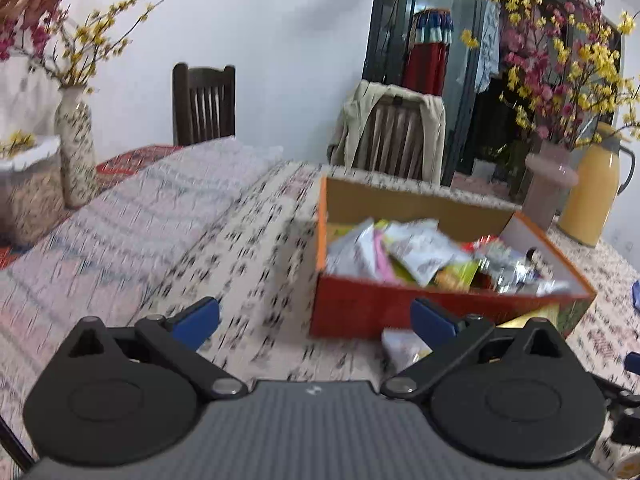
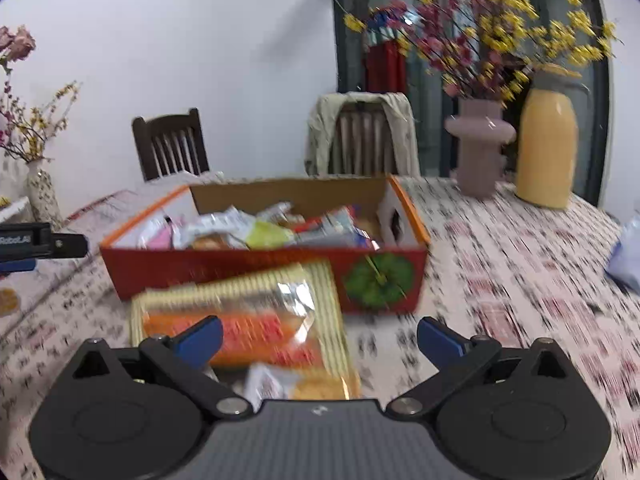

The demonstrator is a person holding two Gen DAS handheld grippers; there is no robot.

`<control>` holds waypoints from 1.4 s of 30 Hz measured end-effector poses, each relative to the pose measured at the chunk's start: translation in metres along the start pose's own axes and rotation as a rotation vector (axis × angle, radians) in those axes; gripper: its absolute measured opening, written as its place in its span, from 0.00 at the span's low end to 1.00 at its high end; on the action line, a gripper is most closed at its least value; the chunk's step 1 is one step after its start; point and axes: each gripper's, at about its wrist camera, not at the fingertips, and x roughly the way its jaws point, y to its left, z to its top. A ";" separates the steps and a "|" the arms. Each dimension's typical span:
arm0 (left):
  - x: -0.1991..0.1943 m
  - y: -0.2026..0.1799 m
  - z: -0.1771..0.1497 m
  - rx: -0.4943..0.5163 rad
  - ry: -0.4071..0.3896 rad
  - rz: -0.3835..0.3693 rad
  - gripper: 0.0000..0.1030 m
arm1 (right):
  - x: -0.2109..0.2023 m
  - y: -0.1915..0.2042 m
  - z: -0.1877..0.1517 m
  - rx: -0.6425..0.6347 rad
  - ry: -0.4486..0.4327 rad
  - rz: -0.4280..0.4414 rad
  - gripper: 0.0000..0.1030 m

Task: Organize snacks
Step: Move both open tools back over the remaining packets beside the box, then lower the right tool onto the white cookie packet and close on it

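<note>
Red-and-orange snack box [image 2: 264, 276], open-topped and heaped with mixed wrapped packets [image 2: 240, 228], on the patterned tabletop [image 2: 520, 280]. A gold-striped packet [image 2: 240, 312] lies at 6 o'clock of the box. Left hand-held gripper [image 1: 316, 320] and right hand-held gripper [image 2: 320, 338] both spread wide, empty.

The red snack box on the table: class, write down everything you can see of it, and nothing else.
The red snack box is an open, lidless cardboard carton: red outside with a green round motif on its front, orange rim, plain brown inner back wall, and a white end wall with a cut-out. It sits upright on the patterned tablecloth, heaped with mixed snack packets. A large yellow-edged packet lies in front of its front wall; whether they touch is unclear.
</note>
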 end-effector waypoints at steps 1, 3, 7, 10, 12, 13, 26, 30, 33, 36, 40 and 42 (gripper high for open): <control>-0.001 0.002 -0.004 0.002 0.007 0.005 1.00 | -0.001 -0.003 -0.004 0.009 0.009 -0.009 1.00; -0.002 0.005 -0.013 0.005 0.024 0.011 1.00 | -0.004 -0.009 -0.015 0.031 0.026 -0.025 1.00; -0.004 0.010 -0.030 0.004 0.038 0.010 1.00 | -0.008 -0.018 -0.031 0.072 0.031 -0.021 1.00; 0.000 0.011 -0.039 0.010 0.041 0.025 1.00 | -0.006 -0.019 -0.041 0.092 0.033 -0.028 1.00; 0.001 0.011 -0.042 0.014 0.047 0.028 1.00 | -0.010 -0.020 -0.041 0.105 0.005 -0.030 1.00; 0.000 0.011 -0.043 0.014 0.041 0.019 1.00 | -0.011 -0.021 -0.042 0.104 -0.001 -0.032 1.00; -0.001 0.019 -0.046 -0.037 0.017 -0.067 1.00 | -0.007 -0.014 -0.041 0.098 -0.008 -0.052 1.00; -0.002 0.021 -0.046 -0.042 0.017 -0.082 1.00 | -0.005 -0.015 -0.040 0.100 -0.002 -0.062 1.00; -0.002 0.021 -0.047 -0.045 0.016 -0.084 1.00 | -0.005 -0.015 -0.041 0.105 -0.005 -0.066 1.00; -0.003 0.022 -0.047 -0.050 0.011 -0.085 1.00 | -0.005 -0.017 -0.041 0.116 -0.003 -0.069 1.00; -0.004 0.023 -0.047 -0.058 0.007 -0.085 1.00 | -0.008 -0.014 -0.042 0.105 -0.015 -0.095 1.00; -0.004 0.024 -0.048 -0.062 0.006 -0.086 1.00 | -0.009 -0.009 -0.041 0.075 -0.012 -0.116 1.00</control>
